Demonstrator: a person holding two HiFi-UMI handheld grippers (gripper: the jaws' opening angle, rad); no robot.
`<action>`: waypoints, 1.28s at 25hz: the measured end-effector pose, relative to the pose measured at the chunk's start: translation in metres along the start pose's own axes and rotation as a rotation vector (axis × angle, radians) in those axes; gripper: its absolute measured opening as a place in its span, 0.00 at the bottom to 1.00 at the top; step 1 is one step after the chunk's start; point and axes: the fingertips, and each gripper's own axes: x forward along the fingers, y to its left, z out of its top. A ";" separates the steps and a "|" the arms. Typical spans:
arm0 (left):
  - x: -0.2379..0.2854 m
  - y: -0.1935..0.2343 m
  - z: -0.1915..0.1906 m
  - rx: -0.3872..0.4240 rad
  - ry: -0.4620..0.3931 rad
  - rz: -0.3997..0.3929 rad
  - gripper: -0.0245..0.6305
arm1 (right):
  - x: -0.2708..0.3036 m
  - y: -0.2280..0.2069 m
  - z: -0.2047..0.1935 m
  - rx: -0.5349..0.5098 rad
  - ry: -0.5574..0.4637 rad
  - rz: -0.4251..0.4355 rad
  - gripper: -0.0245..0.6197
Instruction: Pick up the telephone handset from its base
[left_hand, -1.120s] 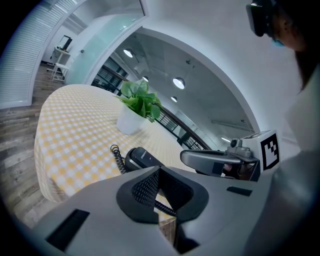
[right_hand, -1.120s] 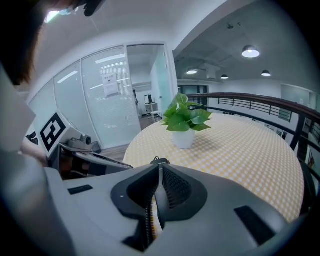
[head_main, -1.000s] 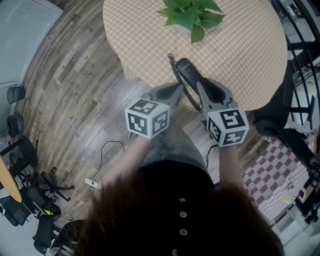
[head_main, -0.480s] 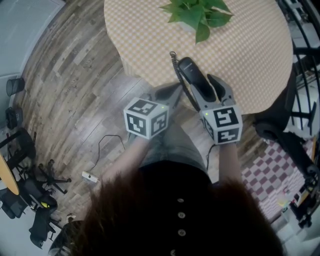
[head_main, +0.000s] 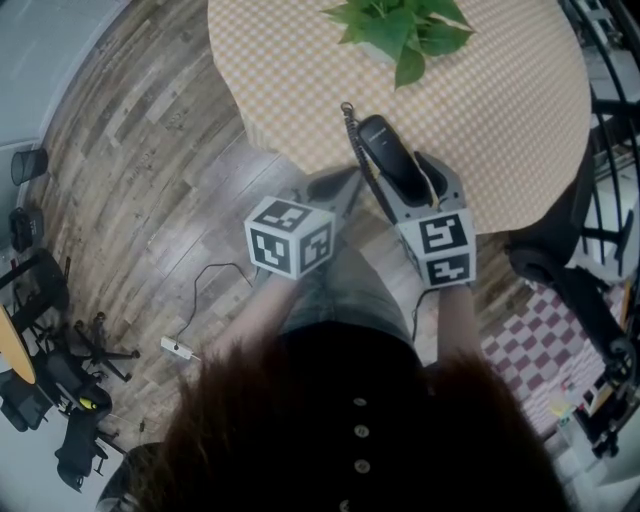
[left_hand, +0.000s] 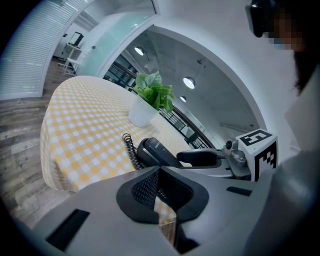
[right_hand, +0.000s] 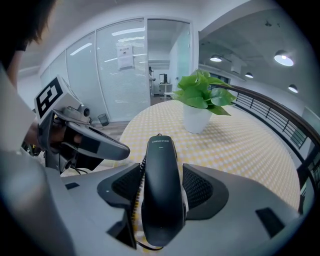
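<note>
- Waiting at the left, the left gripper (left_hand: 159, 175) hangs just off the near edge of the table (head_main: 500, 120). Its jaws are closed together with nothing between them. It looks parked there to leave the other gripper room, not to take part in the lift.
- Next comes the coiled cord (left_hand: 131, 150), lying on the checked cloth along the left side of the handset. Since it is tied to the handset, it will likely trail behind once the lift begins. That probably explains why the grip is taken away from the cord, around the body.
- The black handset (right_hand: 161, 165) lies lengthwise near the table's near edge, its far end pointing away from the person. Whatever sits under it cannot be made out, so the base is not clearly seen. It is not yet lifted.
- The right gripper (right_hand: 162, 187) tilts down over the handset. Its jaws have just been opening and now stand wide, one pad on each side of the handset's middle. The pads are close beside it but do not appear to squeeze it. This straddle seems chosen so that closing would clamp the narrow sides and balance the weight.
- Farther back and to the right, a plant (head_main: 400, 30) in a white pot (right_hand: 196, 120) stands well apart from the handset, so it should not get in the way of lifting.
</note>
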 end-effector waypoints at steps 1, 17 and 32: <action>0.000 0.001 0.001 -0.001 -0.001 0.001 0.05 | 0.001 0.000 -0.001 -0.007 0.007 0.003 0.43; 0.005 0.006 0.002 -0.006 0.014 -0.009 0.05 | 0.014 -0.002 -0.005 -0.065 0.052 0.009 0.43; 0.004 0.004 0.002 0.006 0.019 -0.013 0.05 | 0.013 -0.001 -0.004 -0.090 0.042 0.005 0.42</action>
